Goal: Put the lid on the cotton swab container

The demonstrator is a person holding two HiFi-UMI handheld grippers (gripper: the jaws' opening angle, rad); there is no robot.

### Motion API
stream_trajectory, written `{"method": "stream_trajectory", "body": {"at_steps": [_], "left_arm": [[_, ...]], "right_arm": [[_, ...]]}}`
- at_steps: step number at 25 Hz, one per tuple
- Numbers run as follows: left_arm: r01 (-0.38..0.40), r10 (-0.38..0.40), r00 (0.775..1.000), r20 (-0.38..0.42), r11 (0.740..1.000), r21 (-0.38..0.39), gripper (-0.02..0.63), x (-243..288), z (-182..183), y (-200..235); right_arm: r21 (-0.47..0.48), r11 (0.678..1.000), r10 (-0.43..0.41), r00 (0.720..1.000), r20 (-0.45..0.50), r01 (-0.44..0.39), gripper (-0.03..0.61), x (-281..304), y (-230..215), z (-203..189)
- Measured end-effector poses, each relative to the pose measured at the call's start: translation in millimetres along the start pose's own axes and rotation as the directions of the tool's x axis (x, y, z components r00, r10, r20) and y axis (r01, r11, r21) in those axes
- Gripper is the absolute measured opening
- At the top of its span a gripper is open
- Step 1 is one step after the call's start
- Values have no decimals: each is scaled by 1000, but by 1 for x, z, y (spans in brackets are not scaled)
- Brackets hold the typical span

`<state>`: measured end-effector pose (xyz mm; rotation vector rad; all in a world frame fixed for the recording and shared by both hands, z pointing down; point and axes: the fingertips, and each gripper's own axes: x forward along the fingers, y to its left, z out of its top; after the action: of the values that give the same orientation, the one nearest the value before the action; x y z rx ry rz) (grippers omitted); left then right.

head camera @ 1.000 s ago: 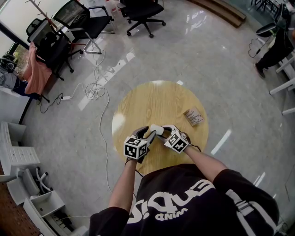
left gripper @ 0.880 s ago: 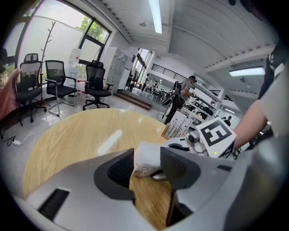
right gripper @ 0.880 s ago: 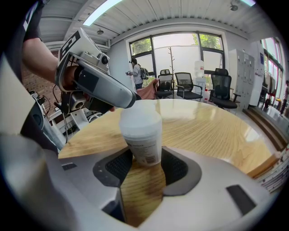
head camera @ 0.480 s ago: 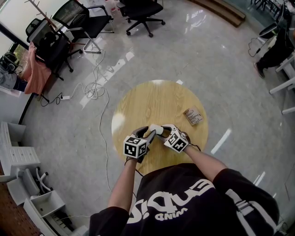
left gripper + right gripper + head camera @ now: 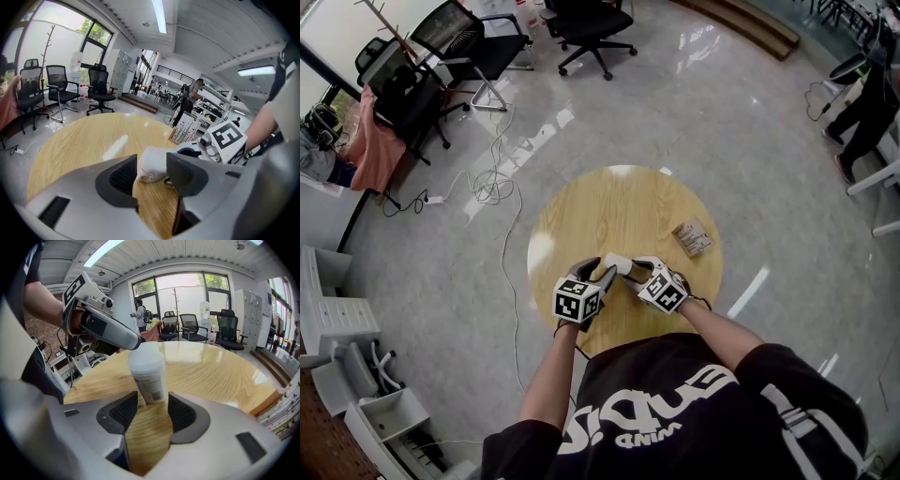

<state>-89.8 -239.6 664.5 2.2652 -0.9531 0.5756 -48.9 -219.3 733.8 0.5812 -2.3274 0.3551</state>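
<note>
A white cotton swab container [image 5: 617,263] stands on the round wooden table [image 5: 619,202] near its front edge. Seen from the right gripper view, the container [image 5: 149,380] is upright with its white lid [image 5: 145,355] on top. My right gripper [image 5: 152,411] is shut on its lower body. My left gripper [image 5: 152,172] is shut on the lid [image 5: 152,161] from the other side, and one of its fingers [image 5: 126,339] reaches the container's top. In the head view the left gripper [image 5: 607,273] and right gripper [image 5: 630,268] meet around the container.
A small brown box [image 5: 694,237] of printed packets lies on the table's right side, also seen as the box [image 5: 185,131]. Office chairs [image 5: 581,23] and cables [image 5: 492,183] are on the floor beyond the table. A person [image 5: 862,98] stands far right.
</note>
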Motion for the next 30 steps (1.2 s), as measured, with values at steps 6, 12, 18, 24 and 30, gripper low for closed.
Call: {"method": "stream_trajectory", "body": {"at_steps": [6,12,18,24,30], "left_arm": [[-24,24,1000,-6,1000,12,186,1,1,1],[-61,61,998,22,998,15,184,-6,9,-3],[-78,77,994,75,997,8,184,-26,12,-13],[-125,119,982,144,992,29,184,-66,10,-30],[-179,179,955,235,984,-22,184,-125,7,-50]], "right_arm": [[32,999,-4,999,42,2,198,-22,6,-7],[42,999,-16,995,99,12,196,-52,12,3],[96,994,-68,985,159,53,196,-85,6,12],[208,975,-130,963,236,81,196,-125,-1,26],[274,956,-190,931,311,103,196,-185,-2,41]]}}
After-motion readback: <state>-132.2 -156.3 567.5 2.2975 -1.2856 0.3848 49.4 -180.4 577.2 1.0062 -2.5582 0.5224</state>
